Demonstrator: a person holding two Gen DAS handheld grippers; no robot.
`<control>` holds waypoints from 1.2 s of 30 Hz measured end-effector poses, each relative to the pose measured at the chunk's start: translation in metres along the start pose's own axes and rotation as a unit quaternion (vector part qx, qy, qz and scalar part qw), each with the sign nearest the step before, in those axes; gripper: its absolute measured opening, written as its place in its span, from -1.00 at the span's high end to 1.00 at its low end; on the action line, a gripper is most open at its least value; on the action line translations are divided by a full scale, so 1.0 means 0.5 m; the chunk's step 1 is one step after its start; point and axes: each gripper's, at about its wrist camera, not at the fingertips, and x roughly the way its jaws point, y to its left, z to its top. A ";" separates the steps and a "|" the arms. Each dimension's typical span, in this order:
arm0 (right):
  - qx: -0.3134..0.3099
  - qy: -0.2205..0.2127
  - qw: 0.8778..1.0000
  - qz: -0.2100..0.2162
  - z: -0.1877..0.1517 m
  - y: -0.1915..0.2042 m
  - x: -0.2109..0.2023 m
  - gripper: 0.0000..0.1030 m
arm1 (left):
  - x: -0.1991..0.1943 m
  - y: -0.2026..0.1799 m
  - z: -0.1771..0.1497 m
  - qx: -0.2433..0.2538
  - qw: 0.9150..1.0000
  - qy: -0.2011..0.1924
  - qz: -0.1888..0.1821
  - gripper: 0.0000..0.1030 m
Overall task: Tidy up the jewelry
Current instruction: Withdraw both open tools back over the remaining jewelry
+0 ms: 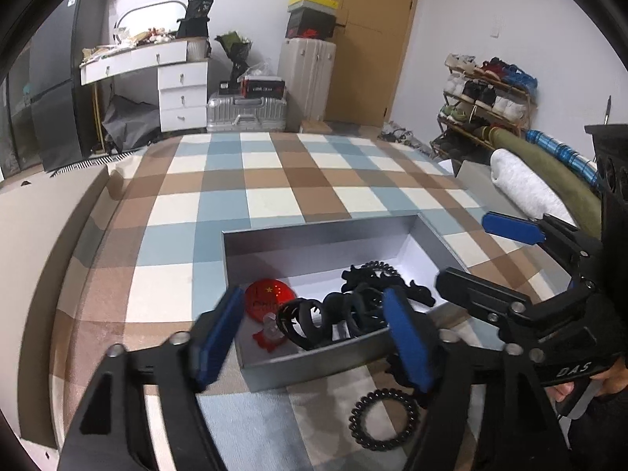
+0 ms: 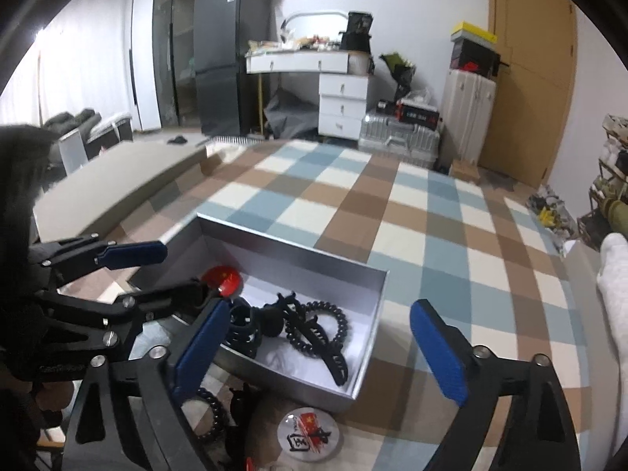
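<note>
A: Silver-grey, the box [image 1: 314, 243], white inside, sitting on the checked cloth [image 1: 274, 180]. What's in it?

B: Black hair claws [image 1: 333, 314], a coiled tie [image 2: 314, 324], a red badge [image 1: 271, 294]. Another coil [image 1: 382, 420] lies outside.

A: Grippers?

B: Left gripper [image 1: 314, 337] and right gripper [image 2: 325, 357] both spread wide, empty, above the box.

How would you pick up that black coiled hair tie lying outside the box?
Probably from above. The black coiled hair tie lies flat on the checked cloth, so pinch one side of its ring, one finger inside the loop and one outside, on the side away from the grey box.
</note>
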 end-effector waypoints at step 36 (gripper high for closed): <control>0.016 0.137 0.990 0.010 -0.137 -0.048 0.011 -1.00 | -0.002 -0.032 -0.100 0.043 0.995 0.085 -0.013 -0.98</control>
